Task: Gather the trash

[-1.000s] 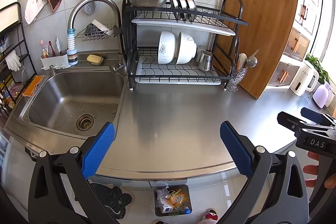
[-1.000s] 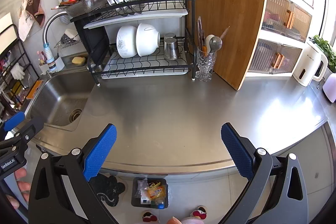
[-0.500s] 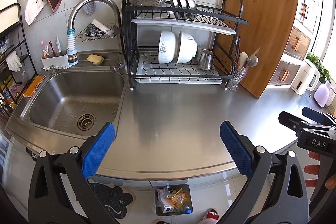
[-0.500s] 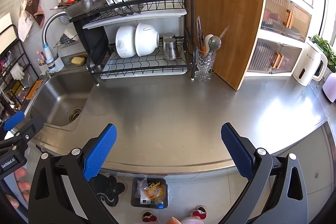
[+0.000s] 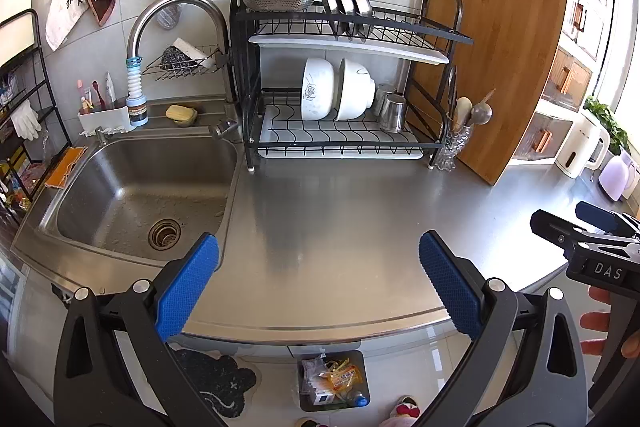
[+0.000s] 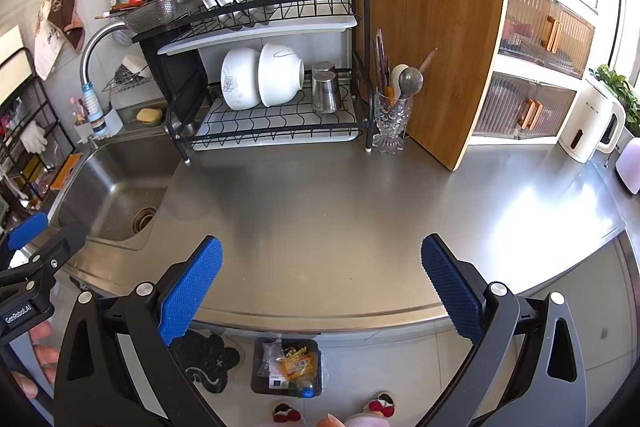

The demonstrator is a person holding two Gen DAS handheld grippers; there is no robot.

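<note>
A dark trash bin (image 5: 332,381) stands on the floor below the counter's front edge, holding wrappers, a small box and a bottle; it also shows in the right wrist view (image 6: 286,371). My left gripper (image 5: 318,283) is open and empty above the steel counter (image 5: 340,219). My right gripper (image 6: 320,281) is open and empty too, over the same counter (image 6: 340,195). Each gripper shows at the edge of the other's view. I see no loose trash on the counter.
A sink (image 5: 136,191) lies at the left with a tap (image 5: 172,11). A black dish rack (image 5: 340,75) with bowls, a wooden cutting board (image 5: 492,67), a glass utensil holder (image 6: 392,119) and a white kettle (image 6: 592,123) line the back. A dark mat (image 5: 216,383) lies on the floor.
</note>
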